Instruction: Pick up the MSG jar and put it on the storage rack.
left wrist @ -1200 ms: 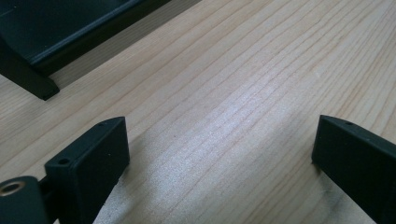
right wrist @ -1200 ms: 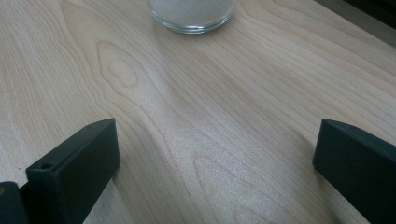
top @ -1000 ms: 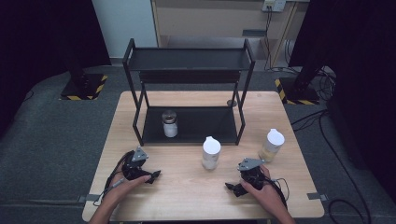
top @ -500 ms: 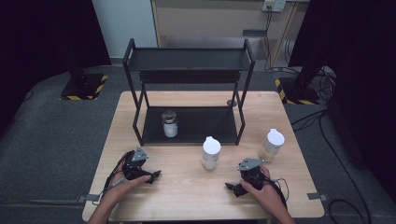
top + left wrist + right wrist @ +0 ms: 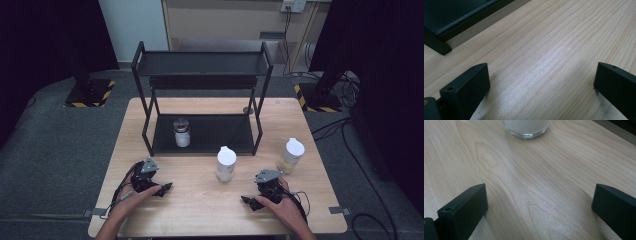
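Both grippers rest low on the wooden table [image 5: 200, 210], held by a person's hands. My left gripper [image 5: 164, 189] lies near the front left, open, and its jaws stand wide apart over bare wood [image 5: 541, 82]. Front right, my right gripper [image 5: 249, 201] is open too, with nothing between its jaws [image 5: 539, 205]. A white-capped bottle of white powder [image 5: 226, 164] stands mid-table, and its glass base [image 5: 526, 127] shows just ahead of the right gripper. A second white-capped bottle with yellowish contents [image 5: 291, 155] stands to the right.
A black two-tier rack [image 5: 200, 70] stands at the back middle of the table. A small jar with a silver lid [image 5: 181, 132] sits on its lower shelf. The rack's base edge and foot [image 5: 436, 45] lie ahead-left of the left gripper.
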`<act>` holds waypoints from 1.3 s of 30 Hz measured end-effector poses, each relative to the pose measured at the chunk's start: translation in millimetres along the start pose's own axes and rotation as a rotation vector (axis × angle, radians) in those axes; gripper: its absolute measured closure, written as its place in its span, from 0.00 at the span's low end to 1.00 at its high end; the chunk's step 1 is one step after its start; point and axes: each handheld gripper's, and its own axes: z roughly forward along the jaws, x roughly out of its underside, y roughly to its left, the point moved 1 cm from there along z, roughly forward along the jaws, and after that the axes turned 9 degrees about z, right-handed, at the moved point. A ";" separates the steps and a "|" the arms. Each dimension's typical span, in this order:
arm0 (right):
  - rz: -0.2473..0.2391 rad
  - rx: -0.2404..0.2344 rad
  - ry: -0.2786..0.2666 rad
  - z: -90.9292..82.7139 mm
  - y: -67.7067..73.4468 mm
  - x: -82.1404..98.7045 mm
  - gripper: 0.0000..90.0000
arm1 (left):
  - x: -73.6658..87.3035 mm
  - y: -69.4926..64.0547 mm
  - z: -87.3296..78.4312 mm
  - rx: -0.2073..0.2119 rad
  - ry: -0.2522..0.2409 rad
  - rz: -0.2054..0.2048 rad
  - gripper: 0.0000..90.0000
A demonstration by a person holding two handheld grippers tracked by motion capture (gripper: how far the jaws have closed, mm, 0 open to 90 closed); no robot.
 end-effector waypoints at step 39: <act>0.030 -0.089 -0.104 -2.5 -1.7 -11.9 0.05 | -0.3 -6.0 -0.6 -0.024 0.004 -0.023 0.00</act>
